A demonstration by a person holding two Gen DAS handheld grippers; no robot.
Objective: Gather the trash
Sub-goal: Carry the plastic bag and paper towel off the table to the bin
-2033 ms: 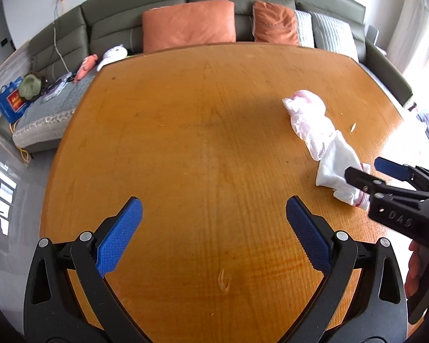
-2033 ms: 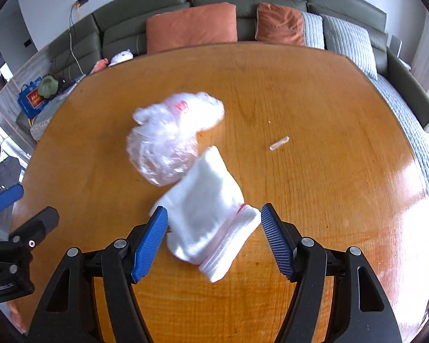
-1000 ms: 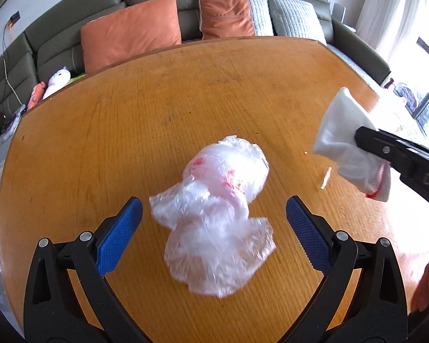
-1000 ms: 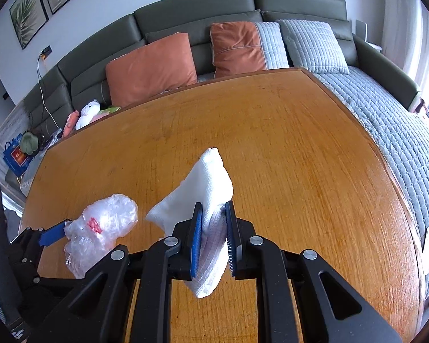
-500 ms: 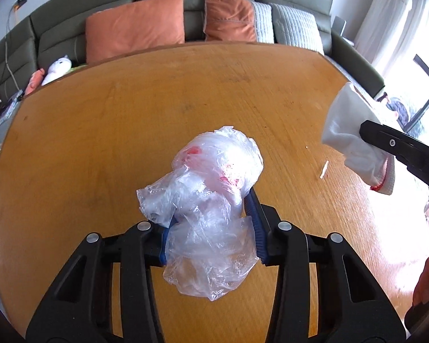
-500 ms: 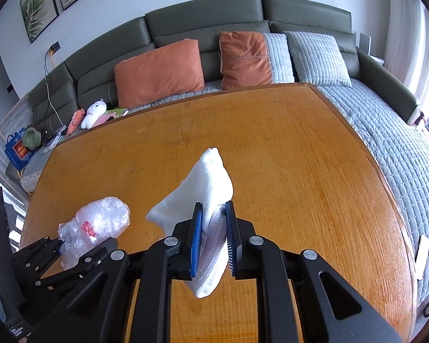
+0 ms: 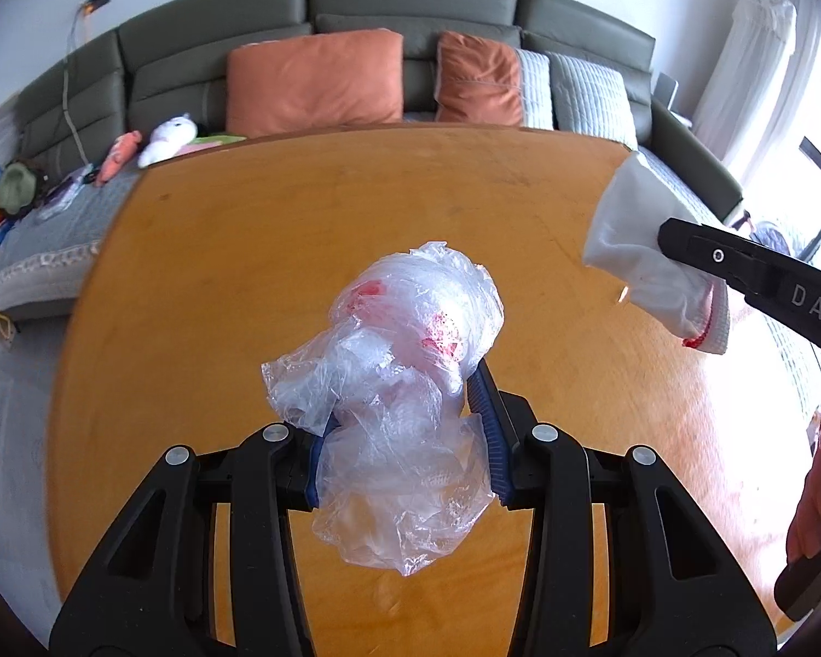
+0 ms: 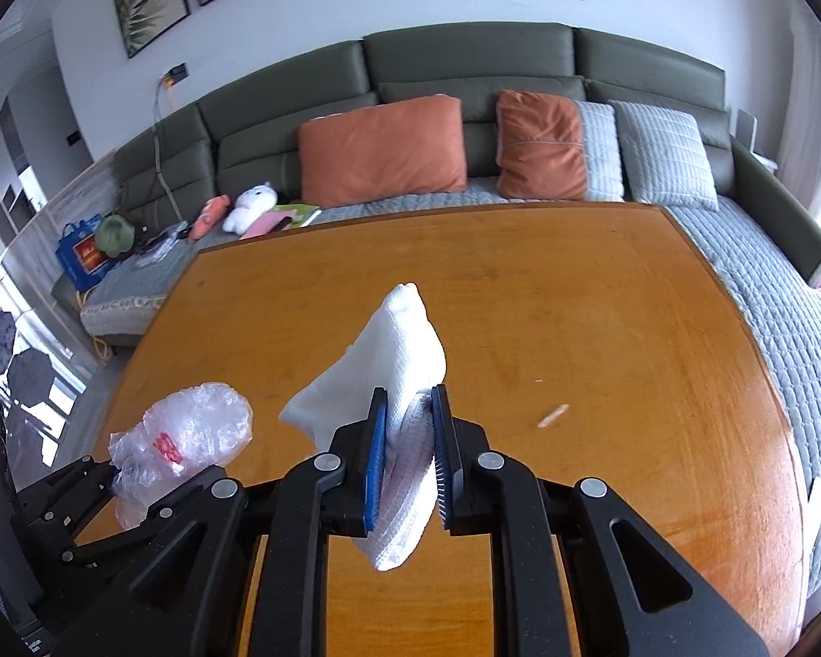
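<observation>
Two bits of rubbish are up off the wooden table [image 8: 574, 328]: a crumpled clear plastic bag [image 7: 405, 394] with red print, pinched between the blue pads of the left gripper [image 7: 405, 438], and a folded white cloth [image 8: 394, 378] clamped in the right gripper [image 8: 408, 460]. A small pale scrap [image 8: 553, 416] lies on the tabletop to the right, with the green sofa [image 8: 465, 60] and orange cushions [image 8: 383, 150] beyond.

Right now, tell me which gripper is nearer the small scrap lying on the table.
Right. The right gripper hangs just left of the scrap; the left gripper is farther left.
</observation>
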